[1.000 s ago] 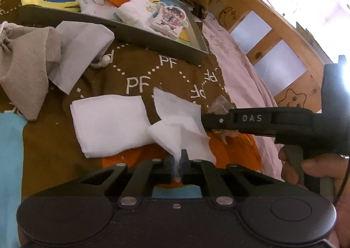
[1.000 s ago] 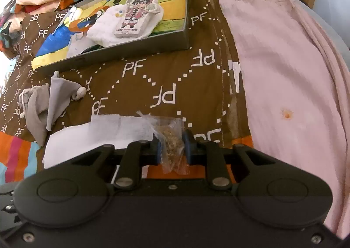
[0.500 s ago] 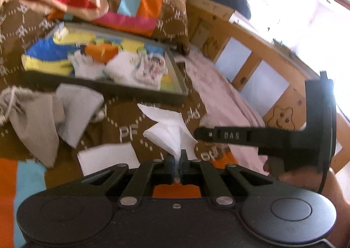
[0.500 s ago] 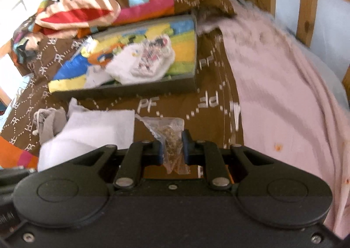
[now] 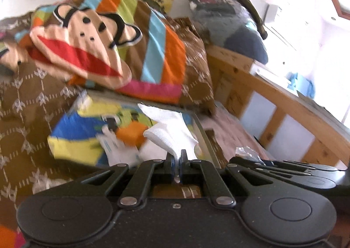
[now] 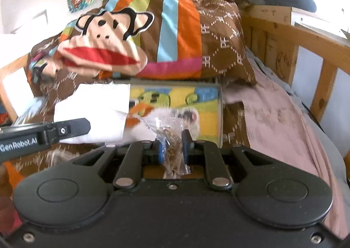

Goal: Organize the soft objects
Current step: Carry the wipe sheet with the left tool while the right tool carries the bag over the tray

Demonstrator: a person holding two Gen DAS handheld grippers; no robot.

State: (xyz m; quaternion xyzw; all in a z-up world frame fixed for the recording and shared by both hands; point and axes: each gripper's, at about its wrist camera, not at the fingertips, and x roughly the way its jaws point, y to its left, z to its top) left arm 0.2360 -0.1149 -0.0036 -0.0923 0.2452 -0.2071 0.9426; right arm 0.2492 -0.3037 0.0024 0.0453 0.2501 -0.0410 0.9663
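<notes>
Left gripper [image 5: 177, 158] clamped on white cloth [image 5: 169, 132], which stands up from the jaws. Right gripper [image 6: 171, 144] pinched on clear sachet [image 6: 172, 145] of brown bits. Both loads off the bed. Tray [image 6: 175, 83] lies just beyond both sets of fingers, long axis left-right; neither hand clearly nearer.

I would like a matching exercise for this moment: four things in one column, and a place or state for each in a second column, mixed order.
Things:
1. white cloth
2. clear bag of dried bits
3. grey tray
4. monkey-face pillow

Places or states:
A. lies on the brown bedspread
B. pinched in the left gripper
C. leans behind the tray
D. pinched in the right gripper

Pairs: 1-B, 2-D, 3-A, 4-C
</notes>
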